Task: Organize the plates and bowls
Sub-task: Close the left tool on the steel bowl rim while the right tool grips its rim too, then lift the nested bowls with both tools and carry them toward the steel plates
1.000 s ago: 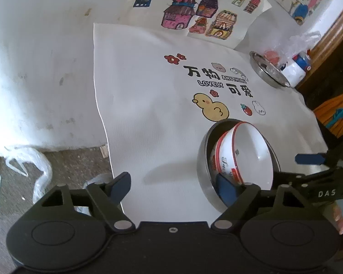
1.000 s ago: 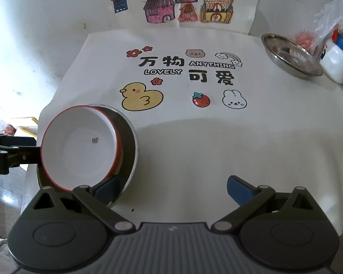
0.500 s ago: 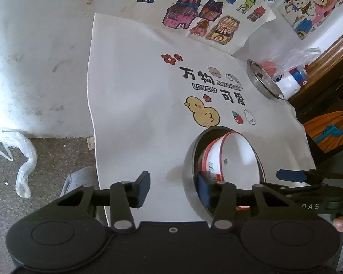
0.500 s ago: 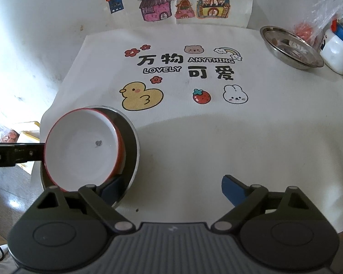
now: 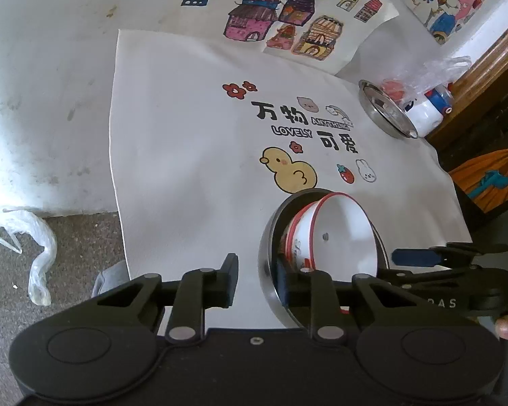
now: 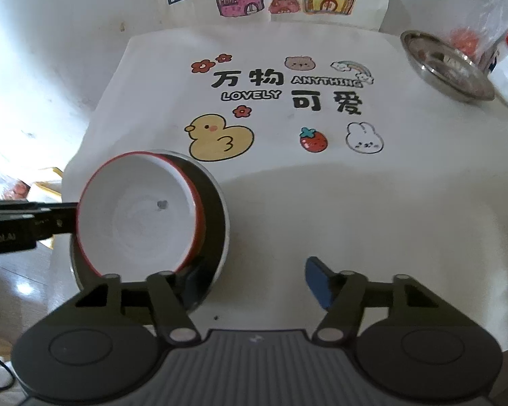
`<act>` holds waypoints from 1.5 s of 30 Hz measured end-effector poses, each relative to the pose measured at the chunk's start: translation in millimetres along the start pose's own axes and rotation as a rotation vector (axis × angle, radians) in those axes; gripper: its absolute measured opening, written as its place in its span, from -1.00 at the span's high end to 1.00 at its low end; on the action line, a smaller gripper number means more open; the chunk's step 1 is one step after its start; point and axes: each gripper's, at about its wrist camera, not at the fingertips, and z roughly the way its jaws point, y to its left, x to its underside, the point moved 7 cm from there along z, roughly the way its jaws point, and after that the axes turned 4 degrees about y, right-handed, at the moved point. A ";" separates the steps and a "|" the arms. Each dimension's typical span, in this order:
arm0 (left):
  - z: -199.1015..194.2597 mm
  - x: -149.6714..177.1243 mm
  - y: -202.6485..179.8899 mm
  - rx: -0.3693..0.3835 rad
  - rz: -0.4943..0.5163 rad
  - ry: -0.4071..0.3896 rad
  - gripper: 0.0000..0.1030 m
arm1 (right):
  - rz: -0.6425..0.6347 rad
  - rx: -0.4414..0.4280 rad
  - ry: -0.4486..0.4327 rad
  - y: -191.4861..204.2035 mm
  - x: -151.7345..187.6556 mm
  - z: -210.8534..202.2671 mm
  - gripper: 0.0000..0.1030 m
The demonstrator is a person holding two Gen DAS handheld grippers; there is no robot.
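Bright daylight, soft shadows, fisheye-bent edges, slight blur.
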 end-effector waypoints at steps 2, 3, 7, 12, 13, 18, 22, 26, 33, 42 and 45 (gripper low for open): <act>0.0 -0.2 0.3 0.001 0.003 -0.001 0.52 | 0.010 -0.022 0.004 0.3 -0.3 0.6 -0.12; 0.0 -0.1 0.4 0.001 0.004 -0.002 0.53 | 0.012 -0.027 0.004 0.6 -0.4 0.7 -0.08; 0.0 -0.1 -2.0 -0.003 0.015 -0.007 0.60 | 0.022 -0.052 0.009 2.9 -0.6 0.4 0.16; -0.4 0.6 -5.0 -0.010 0.032 -0.017 0.67 | 0.025 -0.071 0.014 7.9 -2.1 0.9 0.47; -0.5 0.6 -5.5 -0.012 0.035 -0.019 0.68 | 0.025 -0.077 0.014 9.4 -2.2 0.9 0.49; -0.7 0.4 -9.5 -0.020 0.049 -0.021 0.79 | 0.025 -0.076 0.009 13.9 -2.4 1.0 0.58; 0.3 -0.6 -8.2 -0.014 0.038 -0.009 0.80 | 0.078 -0.104 0.025 9.3 -3.1 3.1 0.58; 2.9 -3.1 -7.1 -0.013 0.027 0.016 0.77 | 0.109 -0.126 0.042 6.8 -3.4 5.2 0.58; 7.0 -6.2 -6.0 -0.007 0.021 0.047 0.77 | 0.136 -0.132 0.049 7.3 -2.9 6.6 0.61; 14.2 -5.4 -6.5 -0.002 0.013 0.066 0.79 | 0.205 -0.176 0.047 5.1 -0.7 6.8 0.77; 14.7 -5.5 -6.7 -0.005 0.014 0.067 0.79 | 0.215 -0.178 0.044 5.0 0.2 6.4 0.77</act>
